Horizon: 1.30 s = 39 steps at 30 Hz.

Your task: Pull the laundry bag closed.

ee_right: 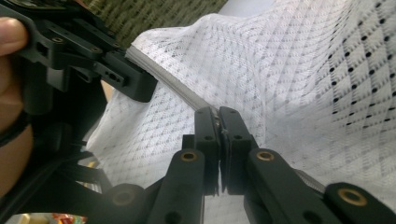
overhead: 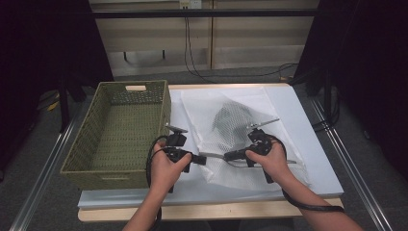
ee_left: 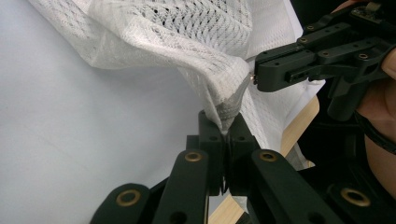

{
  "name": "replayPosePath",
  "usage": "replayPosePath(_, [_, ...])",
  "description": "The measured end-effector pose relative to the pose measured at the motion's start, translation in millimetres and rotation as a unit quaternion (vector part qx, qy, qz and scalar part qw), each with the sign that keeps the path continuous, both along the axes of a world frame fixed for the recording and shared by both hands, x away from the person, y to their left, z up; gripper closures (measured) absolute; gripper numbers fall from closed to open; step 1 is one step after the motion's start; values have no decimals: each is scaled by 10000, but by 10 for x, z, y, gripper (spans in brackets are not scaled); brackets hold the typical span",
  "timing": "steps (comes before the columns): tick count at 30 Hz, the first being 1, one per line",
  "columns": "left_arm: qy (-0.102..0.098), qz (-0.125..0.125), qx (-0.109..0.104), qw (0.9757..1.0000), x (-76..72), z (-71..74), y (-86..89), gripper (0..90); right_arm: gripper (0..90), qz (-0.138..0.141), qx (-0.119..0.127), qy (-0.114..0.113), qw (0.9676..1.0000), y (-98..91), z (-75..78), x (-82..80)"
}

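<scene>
A white mesh cloth [overhead: 226,120] lies crumpled on the white table cover [overhead: 303,139], and a darker grey patch shows through its middle. My left gripper [overhead: 203,158] and right gripper [overhead: 226,155] face each other over the cloth's near edge, a taut strip of hem between them. In the left gripper view the left gripper [ee_left: 225,124] is shut on a bunched hem of the cloth [ee_left: 187,42], with the right gripper [ee_left: 258,74] pinching the same fold just beyond. In the right gripper view the right gripper [ee_right: 218,115] is shut on the flat hem of the cloth [ee_right: 289,70].
A green woven basket [overhead: 103,174], nothing visible inside, stands at the table's left, close to my left hand. The wooden table edge [overhead: 216,210] runs along the front. Metal rails flank the table, and cables lie on the floor behind.
</scene>
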<state>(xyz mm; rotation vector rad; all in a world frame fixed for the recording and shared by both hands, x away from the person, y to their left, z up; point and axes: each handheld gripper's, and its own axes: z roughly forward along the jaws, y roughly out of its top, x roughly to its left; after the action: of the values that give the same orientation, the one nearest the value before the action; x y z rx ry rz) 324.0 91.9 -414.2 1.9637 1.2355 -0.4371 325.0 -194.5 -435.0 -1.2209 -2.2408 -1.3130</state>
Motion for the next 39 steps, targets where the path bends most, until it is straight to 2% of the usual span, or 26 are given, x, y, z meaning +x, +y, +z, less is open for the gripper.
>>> replayPosePath(1, [69,14,-70,10000,-5,-1,-9,879,878,-13,6,-16,10000,-15,7,-10])
replayPosePath(4, [63,-5,-17,10000,-2,-8,-15,879,878,-24,-10,-26,10000,-29,8,-23])
replayPosePath(7, [88,4,-65,9999,-7,2,-14,880,878,-5,61,-37,10000,-36,0,-20])
replayPosePath(12, [80,12,-34,10000,-11,9,-16,880,878,-15,91,-28,10000,-39,-13,-19])
replayPosePath(14, [19,-4,8,10000,0,9,6,879,878,-75,25,-22,10000,-54,-13,-17])
replayPosePath(15, [97,99,-88,9999,-11,17,-5,880,878,-81,45,-4,10000,-64,-15,-16])
replayPosePath(18, [53,9,-72,10000,-6,19,7,880,878,-77,70,20,9999,-82,-13,-18])
replayPosePath(22, [70,17,-106,9999,-9,23,-5,880,878,-83,107,9,9999,-97,-17,-13])
replayPosePath(26, [41,16,-51,10000,-6,26,8,880,878,-61,27,-20,10000,-102,-23,-17])
replayPosePath(30, [14,4,-54,10000,-3,38,26,880,878,-79,57,-8,10000,-127,-28,-20])
replayPosePath(32, [63,30,-106,9999,-8,42,15,880,878,-100,78,38,9999,-139,-26,-23])
replayPosePath(39, [50,7,-67,10000,-3,43,25,880,878,-85,99,13,9999,-144,-24,-26])
